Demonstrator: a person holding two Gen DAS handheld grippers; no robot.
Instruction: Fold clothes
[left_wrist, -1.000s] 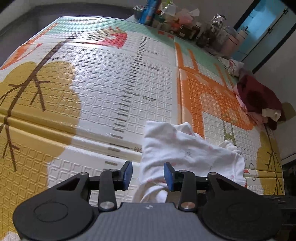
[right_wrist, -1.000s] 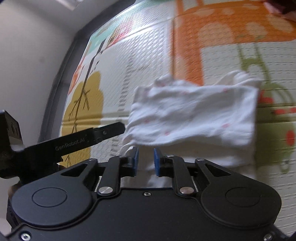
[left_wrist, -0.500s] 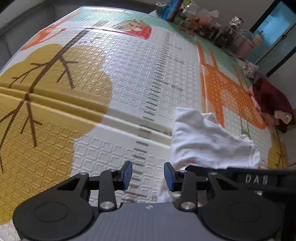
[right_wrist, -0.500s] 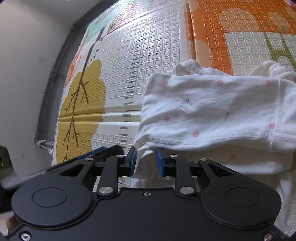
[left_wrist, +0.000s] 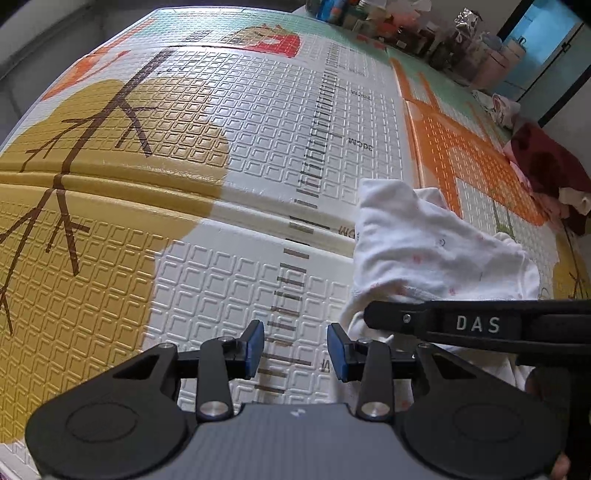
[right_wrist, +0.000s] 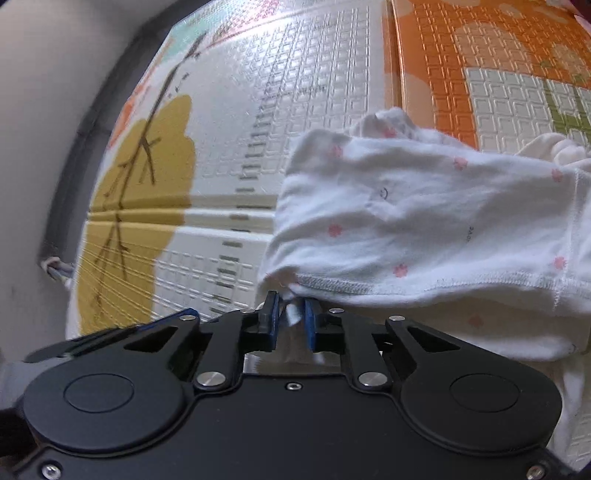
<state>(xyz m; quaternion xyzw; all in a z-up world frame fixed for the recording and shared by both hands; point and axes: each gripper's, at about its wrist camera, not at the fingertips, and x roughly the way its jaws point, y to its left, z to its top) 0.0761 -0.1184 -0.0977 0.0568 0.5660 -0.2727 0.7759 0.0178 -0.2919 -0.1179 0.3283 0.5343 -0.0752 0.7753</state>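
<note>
A white garment with small pink flowers (left_wrist: 424, 251) (right_wrist: 424, 214) lies folded over on the patterned play mat (left_wrist: 221, 147). My left gripper (left_wrist: 295, 349) stands open over bare mat just left of the garment, with nothing between its blue pads. My right gripper (right_wrist: 291, 317) sits at the garment's near-left hem. Its jaws are closing with a tuft of white fabric between them, and a thin gap still shows beside the fabric. The right gripper's black finger marked DAS (left_wrist: 476, 323) crosses the left wrist view over the cloth's near edge.
A dark red heap of clothes (left_wrist: 546, 166) lies at the mat's right edge. Bottles and clutter (left_wrist: 388, 18) line the far side beside a blue door (left_wrist: 535, 40). A pale wall (right_wrist: 37, 110) borders the mat's left edge, and open mat spreads to the left.
My left gripper slid left off the garment onto bare mat. The right gripper dropped closer to the near hem, its jaws narrowed, and its finger came into the left wrist view.
</note>
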